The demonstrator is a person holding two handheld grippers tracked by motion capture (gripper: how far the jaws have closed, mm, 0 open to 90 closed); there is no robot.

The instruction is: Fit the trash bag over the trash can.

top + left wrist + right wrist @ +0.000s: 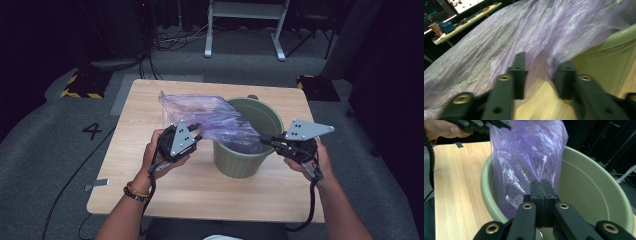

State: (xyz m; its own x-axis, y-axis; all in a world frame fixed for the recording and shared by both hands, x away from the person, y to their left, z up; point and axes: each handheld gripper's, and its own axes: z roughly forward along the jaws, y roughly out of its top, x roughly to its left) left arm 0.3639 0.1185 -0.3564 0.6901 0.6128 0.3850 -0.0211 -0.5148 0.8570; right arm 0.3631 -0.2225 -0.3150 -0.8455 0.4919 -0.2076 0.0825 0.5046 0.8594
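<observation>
A thin purple plastic bag (210,117) lies half inside a green bucket (240,162) and spills over its left rim onto the table. My left gripper (197,131) is at the bag's left side. In the left gripper view its jaws (541,72) stand apart, with a fold of the bag (524,32) between the tips and the bucket wall (604,62) to the right. My right gripper (264,140) reaches over the bucket's right rim. In the right gripper view its jaws (541,185) are pressed together where the creases of the bag (524,152) converge, inside the bucket (594,185).
The wooden table (150,175) has bare room in front of and left of the bucket. On the floor behind stand a white desk frame (245,10), loose cables (175,40) and two yellow-and-black marked bases (80,87). A "4" (92,131) is marked on the carpet.
</observation>
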